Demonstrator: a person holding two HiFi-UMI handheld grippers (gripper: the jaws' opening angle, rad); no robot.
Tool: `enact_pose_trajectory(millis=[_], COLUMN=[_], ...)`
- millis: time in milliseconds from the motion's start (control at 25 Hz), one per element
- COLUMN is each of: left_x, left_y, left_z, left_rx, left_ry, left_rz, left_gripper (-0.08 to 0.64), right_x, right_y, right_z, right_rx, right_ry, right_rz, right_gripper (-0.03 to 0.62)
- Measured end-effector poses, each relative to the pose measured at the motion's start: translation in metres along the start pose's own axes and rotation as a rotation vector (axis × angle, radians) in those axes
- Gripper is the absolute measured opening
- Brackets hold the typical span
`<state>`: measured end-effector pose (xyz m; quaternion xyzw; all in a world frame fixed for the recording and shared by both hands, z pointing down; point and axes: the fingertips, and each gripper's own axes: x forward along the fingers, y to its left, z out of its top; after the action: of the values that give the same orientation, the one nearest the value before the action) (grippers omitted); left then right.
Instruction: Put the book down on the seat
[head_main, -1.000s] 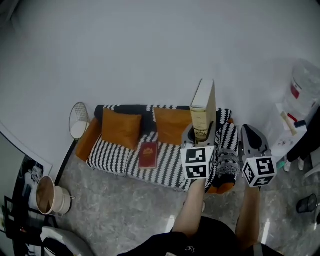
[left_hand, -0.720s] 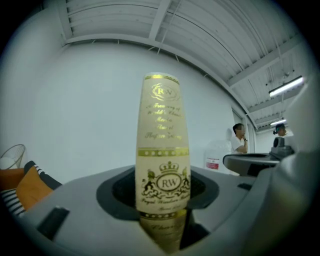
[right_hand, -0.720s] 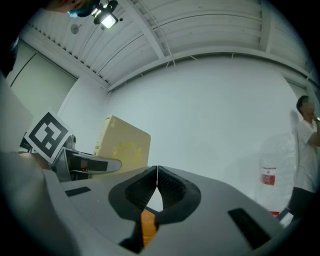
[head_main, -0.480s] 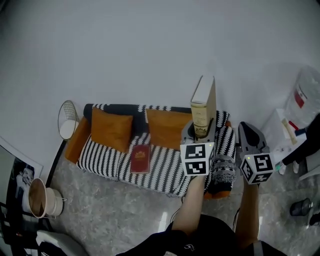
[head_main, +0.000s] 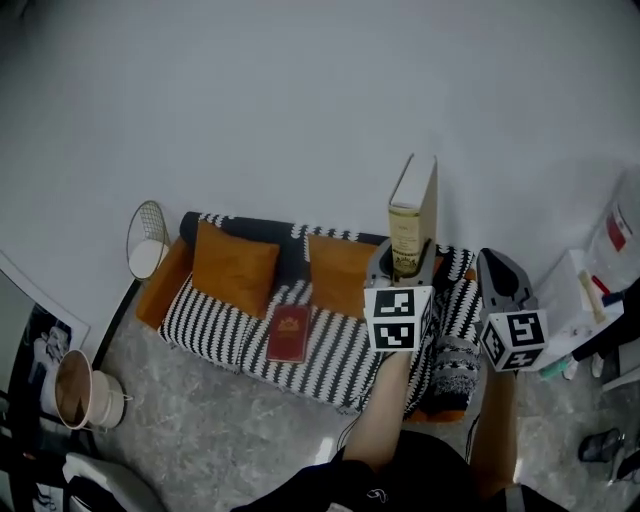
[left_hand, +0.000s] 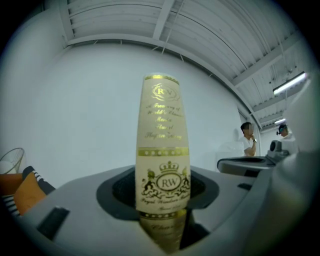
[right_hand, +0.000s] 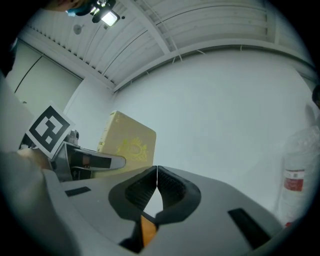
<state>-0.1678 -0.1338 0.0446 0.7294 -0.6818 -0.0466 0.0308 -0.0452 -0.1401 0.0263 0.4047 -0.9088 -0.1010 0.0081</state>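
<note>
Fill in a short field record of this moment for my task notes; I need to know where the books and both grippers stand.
left gripper: shut on the cream book, held upright by its lower end
right gripper: shut, nothing between the jaws
cream book: in the air, not yet on the seat
red book: lying flat on the striped seat
sofa: striped cover, two orange cushions against the backrest
task state: book not put down yet

the striped sofa seat carries two orange cushions and a small red book.
</note>
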Motion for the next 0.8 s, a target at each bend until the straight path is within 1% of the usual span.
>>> enact_pose_trajectory(millis=[240, 400, 640, 800], left_x=[0.016, 0.023, 0.03, 0.033], left_y=[-0.008, -0.016, -0.03, -0.037], left_z=[-0.003, -0.002, -0.005, -0.016], left_rx=[0.021, 0.023, 0.02, 0.008], left_ry=[0.015, 0.012, 0.019, 0.043], left_rz=[-0.037, -0.053, -0.076, -0.079], left_gripper=[0.219, 0.219, 0.219, 0.219], right_x=[0.003, -0.002, -0.008, -0.015], right_y=[-0.021, -0.033, -0.043, -0.049], right_z=[-0.003, -0.007, -0.012, -0.023], right_rx=[0.013, 0.02, 0.021, 0.036], right_ry=[-0.003, -0.001, 0.011, 0.034], right_rz=[-0.045, -0.071, -0.083, -0.091], right_gripper=[0.012, 0.012, 0.012, 0.012])
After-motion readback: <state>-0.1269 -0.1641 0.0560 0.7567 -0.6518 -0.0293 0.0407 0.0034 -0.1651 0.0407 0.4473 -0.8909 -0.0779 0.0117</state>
